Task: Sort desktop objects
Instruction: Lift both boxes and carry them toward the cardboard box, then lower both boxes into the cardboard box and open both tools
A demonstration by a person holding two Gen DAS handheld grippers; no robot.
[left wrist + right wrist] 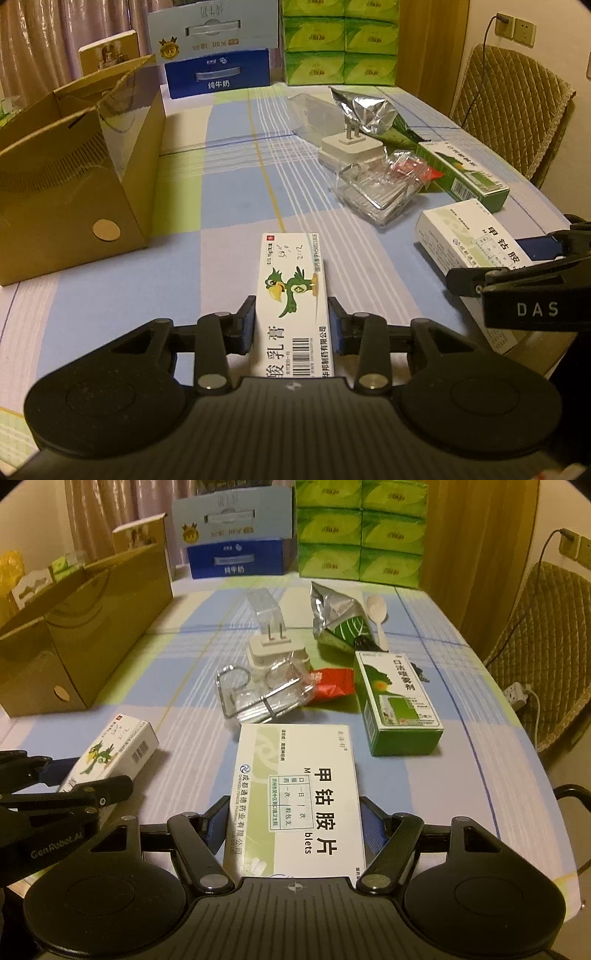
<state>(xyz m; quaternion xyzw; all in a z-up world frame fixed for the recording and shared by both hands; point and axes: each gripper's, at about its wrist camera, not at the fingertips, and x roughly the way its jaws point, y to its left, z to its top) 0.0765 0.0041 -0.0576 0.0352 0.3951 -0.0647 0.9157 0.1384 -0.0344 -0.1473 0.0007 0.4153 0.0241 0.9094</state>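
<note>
Furthest left of the jaws stands the open carton (74,177), plain brown corrugated card with loose flaps and a strip of clear tape hanging from its edge; judging by the medicine packs already showing inside it from the right wrist view, it looks like where the boxes are headed. A raised flap could snag a box brought in low.

The left gripper (291,325) is clenched on the cream box (295,295), a long, slim, glossy white card pack with a green bird, its pads pressing the two narrow sides near one end. Most of the length sticks out ahead of the jaws, so on lifting it may droop or twist, and thin card can buckle under a hard squeeze.

To the right, the right gripper (291,823) straddles the tablet box (295,794), a wide, flat white carton. The blue pads sit at its long edges; I cannot tell whether they bear on it. If not, it would slide out as the hand rises.

Ahead of those jaws lies clutter: a clear plastic case (258,698), a white plug (277,650), a crinkled foil bag (332,616) and a green box (399,701). A forward sweep could knock them.
</note>
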